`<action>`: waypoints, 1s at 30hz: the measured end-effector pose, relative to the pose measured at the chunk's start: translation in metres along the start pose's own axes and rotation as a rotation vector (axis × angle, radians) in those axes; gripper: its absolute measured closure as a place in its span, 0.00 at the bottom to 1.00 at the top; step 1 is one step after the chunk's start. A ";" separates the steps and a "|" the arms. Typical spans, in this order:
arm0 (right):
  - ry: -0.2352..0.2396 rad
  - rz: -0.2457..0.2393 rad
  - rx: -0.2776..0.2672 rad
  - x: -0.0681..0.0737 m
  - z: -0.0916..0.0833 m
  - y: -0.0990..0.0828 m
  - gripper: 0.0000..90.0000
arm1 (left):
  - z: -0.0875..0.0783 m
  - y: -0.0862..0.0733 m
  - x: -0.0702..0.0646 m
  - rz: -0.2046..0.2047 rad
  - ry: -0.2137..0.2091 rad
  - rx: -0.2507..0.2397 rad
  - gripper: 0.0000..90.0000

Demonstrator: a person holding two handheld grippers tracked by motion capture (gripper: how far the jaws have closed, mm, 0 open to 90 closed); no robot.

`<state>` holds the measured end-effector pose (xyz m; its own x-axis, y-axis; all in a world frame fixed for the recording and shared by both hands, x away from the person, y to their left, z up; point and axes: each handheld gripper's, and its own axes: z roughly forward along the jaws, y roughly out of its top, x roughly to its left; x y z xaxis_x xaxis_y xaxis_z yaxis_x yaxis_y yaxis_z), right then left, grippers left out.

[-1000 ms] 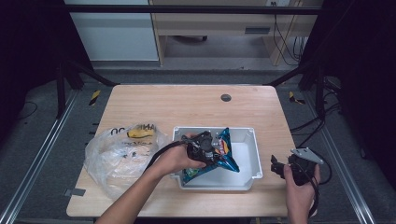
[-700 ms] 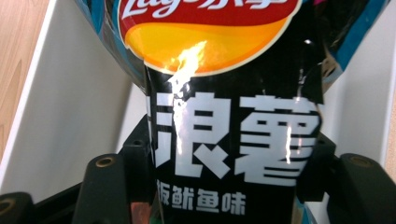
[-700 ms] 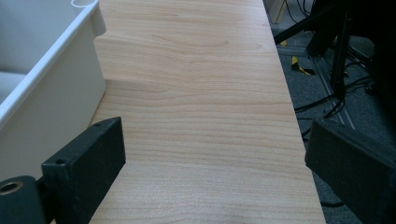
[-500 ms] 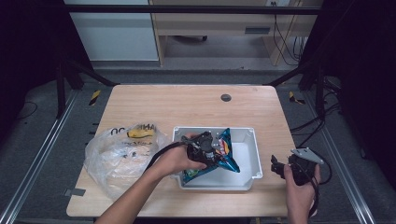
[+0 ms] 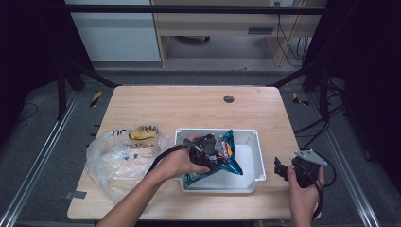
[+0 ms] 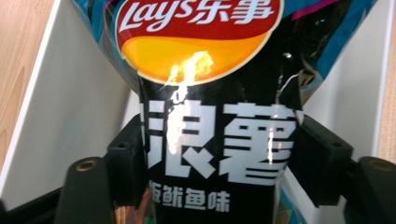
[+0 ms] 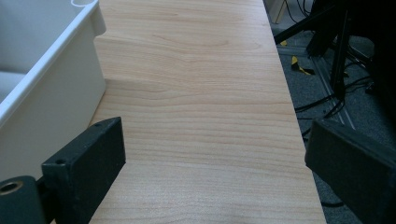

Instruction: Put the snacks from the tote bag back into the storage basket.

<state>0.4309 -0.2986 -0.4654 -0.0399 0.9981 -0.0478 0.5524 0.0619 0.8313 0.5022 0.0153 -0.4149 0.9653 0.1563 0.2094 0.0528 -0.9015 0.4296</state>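
Left gripper (image 5: pixel 216 153): over the white bin (image 5: pixel 257 163), jaws just been opening, with the chip bag (image 5: pixel 227 161) between them. In the left gripper view the black jaws flank the chip bag (image 6: pixel 215 116) at its narrow waist, and whether the pads press it I cannot tell, so call it a grip letting go.

What changed: against the picture of a second ago, bag and both hands sit where they were; the only news is the jaws parting (a release, by my reading).

Chip bag: lying in the bin, blue corners fanned out, logo end pointing away from the gripper.

Right gripper (image 5: pixel 282 171): parked off the bin's right side above the surface (image 5: pixel 189 106), jaws spread wide on nothing; the right gripper view has bare wood between them and the bin wall (image 7: pixel 51 93) just beside.

Plastic sack (image 5: pixel 118 156): slumped left of the bin, more goods inside.

Meaning for the job: delivery looks done; next up, probably back off and return to the sack.
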 end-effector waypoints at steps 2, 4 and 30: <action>0.002 -0.005 0.001 0.000 0.000 0.000 0.06 | -0.001 0.000 -0.001 0.005 0.006 -0.001 0.29; 0.001 -0.005 0.000 0.001 0.000 0.000 0.06 | -0.003 0.001 -0.002 0.019 0.009 0.003 0.27; 0.006 -0.001 -0.001 0.002 -0.001 0.001 0.06 | -0.038 0.005 -0.015 0.011 0.062 -0.079 0.05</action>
<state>0.4306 -0.2968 -0.4643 -0.0452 0.9980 -0.0451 0.5513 0.0626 0.8319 0.4779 0.0237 -0.3820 0.9478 0.1736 0.2676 0.0196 -0.8690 0.4944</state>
